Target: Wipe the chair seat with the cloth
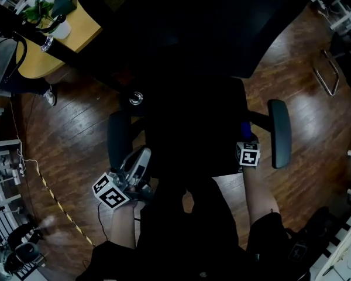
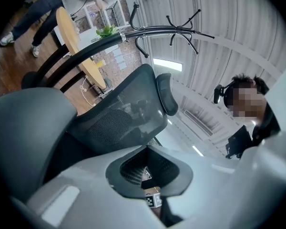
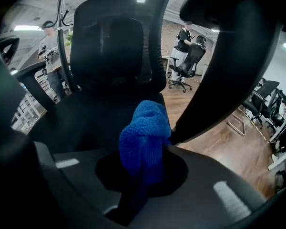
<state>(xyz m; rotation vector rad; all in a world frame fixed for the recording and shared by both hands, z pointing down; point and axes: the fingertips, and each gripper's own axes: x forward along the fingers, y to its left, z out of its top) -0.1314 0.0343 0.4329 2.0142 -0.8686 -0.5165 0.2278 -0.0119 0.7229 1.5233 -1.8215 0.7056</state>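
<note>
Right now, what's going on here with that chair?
A person stands over a black office chair, a handheld gripper in each hand. The right gripper is shut on a blue cloth over the chair seat. The left gripper is shut and empty, near an armrest. Whether the cloth touches the seat is unclear.

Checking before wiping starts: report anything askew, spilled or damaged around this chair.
Nothing stands out. The chair stands upright with no visible damage, and the blue cloth is bunched in the right tongs over the seat. The head view is too dark to check the seat surface.
</note>
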